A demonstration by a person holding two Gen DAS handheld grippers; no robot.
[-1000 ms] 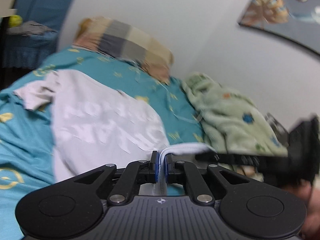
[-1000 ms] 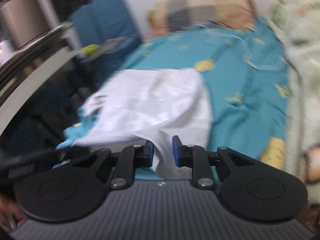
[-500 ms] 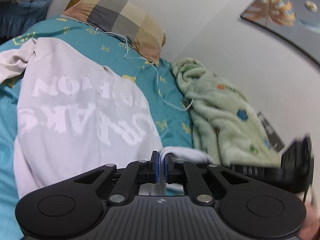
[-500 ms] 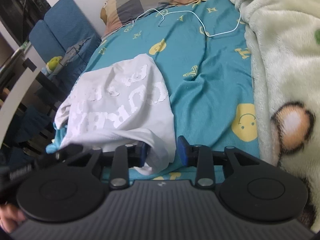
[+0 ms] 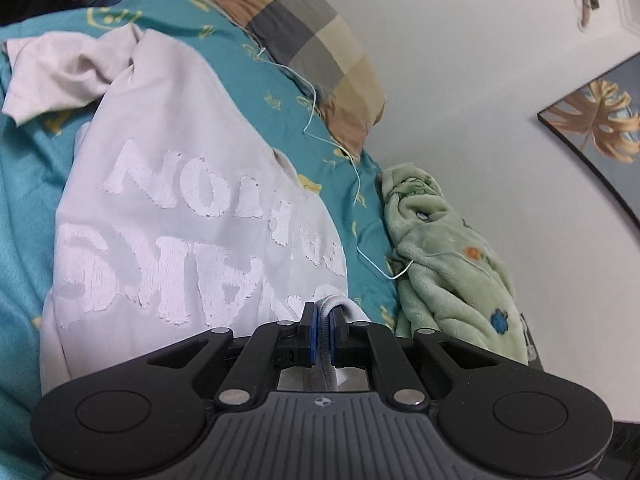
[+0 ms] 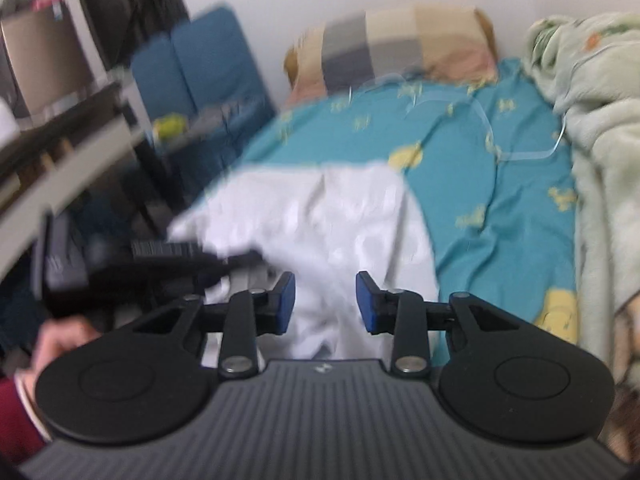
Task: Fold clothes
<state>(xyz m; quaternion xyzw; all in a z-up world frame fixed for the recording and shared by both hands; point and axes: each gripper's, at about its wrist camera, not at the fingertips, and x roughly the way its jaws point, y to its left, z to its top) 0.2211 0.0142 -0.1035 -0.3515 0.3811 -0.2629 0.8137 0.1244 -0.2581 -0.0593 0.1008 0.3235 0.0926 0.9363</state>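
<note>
A pale grey T-shirt (image 5: pixel 180 216) with white fuzzy lettering lies spread on the teal bed sheet (image 5: pixel 24 184), one sleeve bunched at the far left. My left gripper (image 5: pixel 323 330) is shut on the shirt's near ribbed edge. In the right wrist view the same shirt (image 6: pixel 340 224) lies blurred in front of my right gripper (image 6: pixel 326 304), which is open and empty just above the shirt's near edge. The left gripper (image 6: pixel 176 256) shows there as a dark blur at the left, on the shirt's edge.
A plaid pillow (image 5: pixel 312 36) lies at the head of the bed, with a white cable (image 5: pixel 356 184) trailing down the sheet. A green fleece blanket (image 5: pixel 452 264) is piled along the wall side. A blue chair (image 6: pixel 200 68) and a dark desk (image 6: pixel 60 152) stand beside the bed.
My right gripper has opened wide and let go of the shirt, and has pulled back. My left gripper stays shut on the shirt's edge and has swung its view.
</note>
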